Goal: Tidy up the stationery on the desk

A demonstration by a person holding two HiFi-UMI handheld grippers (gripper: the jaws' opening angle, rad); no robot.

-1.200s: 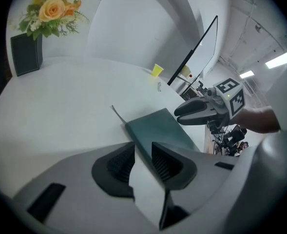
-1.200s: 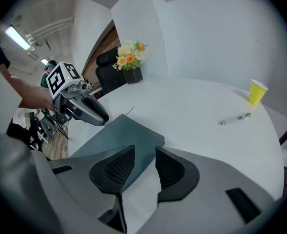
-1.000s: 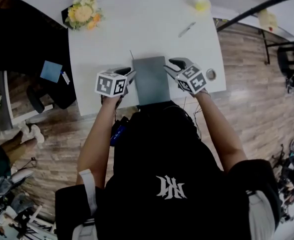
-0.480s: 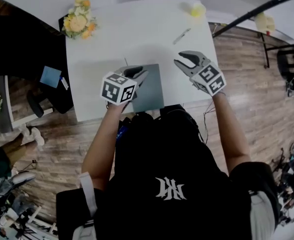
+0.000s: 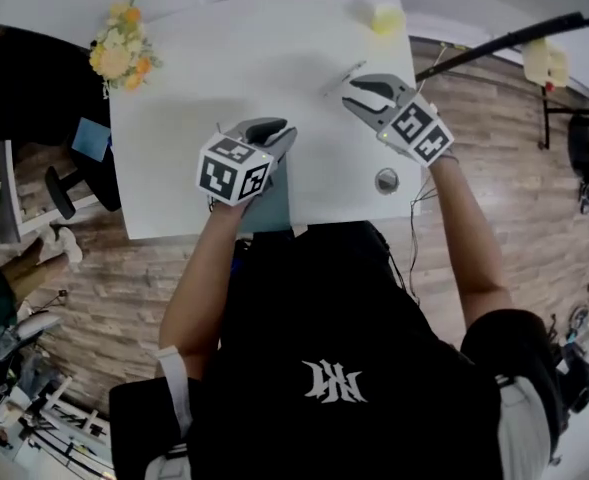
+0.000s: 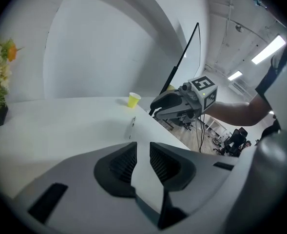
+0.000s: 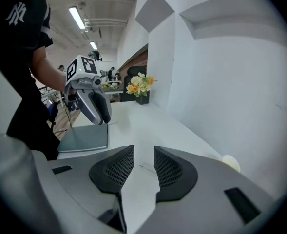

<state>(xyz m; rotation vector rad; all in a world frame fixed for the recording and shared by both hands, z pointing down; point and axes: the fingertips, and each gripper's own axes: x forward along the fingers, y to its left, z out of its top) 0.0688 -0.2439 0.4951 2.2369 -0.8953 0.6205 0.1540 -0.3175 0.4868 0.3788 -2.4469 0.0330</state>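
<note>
Two grippers above the white desk, both empty; left gripper over the grey notebook at the near edge, jaws just narrowed a little but apart, nothing between; right gripper wide open, nose just beside the pen; pen flat on the desk, far right part, well short of the yellow cup. Likely step: pen pick-up with the right. To do it well: turn jaws square across the barrel; lower with one pad on either side; close at mid-length against tipping; lift straight, clear of the cup.
</note>
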